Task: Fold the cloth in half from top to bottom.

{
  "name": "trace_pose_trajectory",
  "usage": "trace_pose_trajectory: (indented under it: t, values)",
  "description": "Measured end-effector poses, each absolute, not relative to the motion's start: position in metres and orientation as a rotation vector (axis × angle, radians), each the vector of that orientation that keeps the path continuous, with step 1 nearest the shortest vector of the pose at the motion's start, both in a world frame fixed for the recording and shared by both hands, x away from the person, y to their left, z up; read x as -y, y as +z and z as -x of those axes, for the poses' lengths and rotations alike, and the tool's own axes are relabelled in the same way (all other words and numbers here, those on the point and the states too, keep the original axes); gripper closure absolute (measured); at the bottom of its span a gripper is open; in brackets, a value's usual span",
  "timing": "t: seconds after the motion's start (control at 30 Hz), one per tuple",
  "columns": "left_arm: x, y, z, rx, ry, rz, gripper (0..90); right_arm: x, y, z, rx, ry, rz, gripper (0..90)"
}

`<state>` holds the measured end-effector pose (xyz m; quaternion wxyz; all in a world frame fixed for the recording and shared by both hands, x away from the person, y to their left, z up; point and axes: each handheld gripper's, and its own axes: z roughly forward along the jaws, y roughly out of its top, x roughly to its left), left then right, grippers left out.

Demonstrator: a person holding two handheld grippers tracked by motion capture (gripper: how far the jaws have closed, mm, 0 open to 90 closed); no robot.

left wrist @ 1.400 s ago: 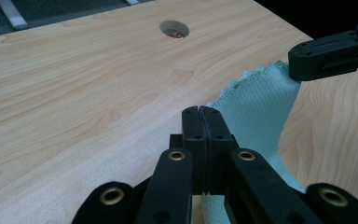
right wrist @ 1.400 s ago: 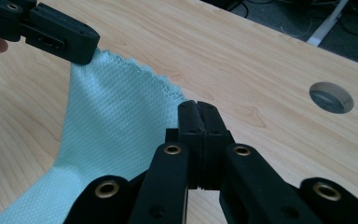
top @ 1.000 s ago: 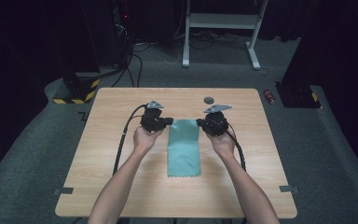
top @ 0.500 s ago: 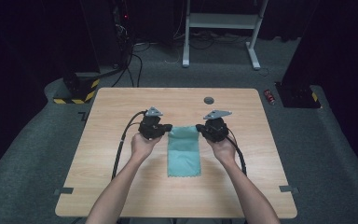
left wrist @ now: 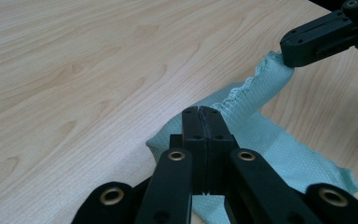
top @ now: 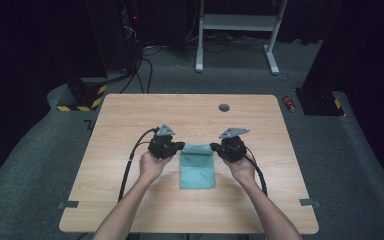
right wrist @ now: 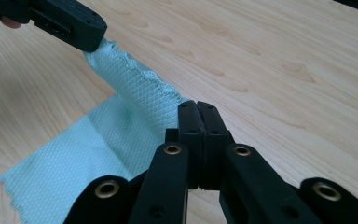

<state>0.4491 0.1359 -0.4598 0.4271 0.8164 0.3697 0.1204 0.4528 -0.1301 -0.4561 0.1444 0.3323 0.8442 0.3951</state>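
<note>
Item, fold in progress: we hold the teal cloth (top: 197,167) by its two far corners, left gripper (top: 179,146) and right gripper (top: 214,146) each clenched on one, far edge lifted off the surface (top: 130,115), near half lying flat; folding over and release remain.

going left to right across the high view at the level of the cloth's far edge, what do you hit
Left tongs shut on the far left corner of the teal cloth → the cloth's lifted far edge → right tongs shut on its far right corner, all above the wooden table.
</note>
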Motion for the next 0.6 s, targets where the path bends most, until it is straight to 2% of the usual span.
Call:
trace_pose_trajectory:
  t: [0.23, 0.6]
  values:
    - [-0.131, -0.465, -0.439, -0.908, 0.331, -2.07, 89.7, 0.133, -0.46, -0.444, -2.448, 1.143, -0.931, 90.0]
    - [-0.133, -0.47, -0.43, -0.901, 0.278, -2.055, 89.7, 0.137, -0.464, -0.431, -2.462, 1.167, -0.928, 90.0]
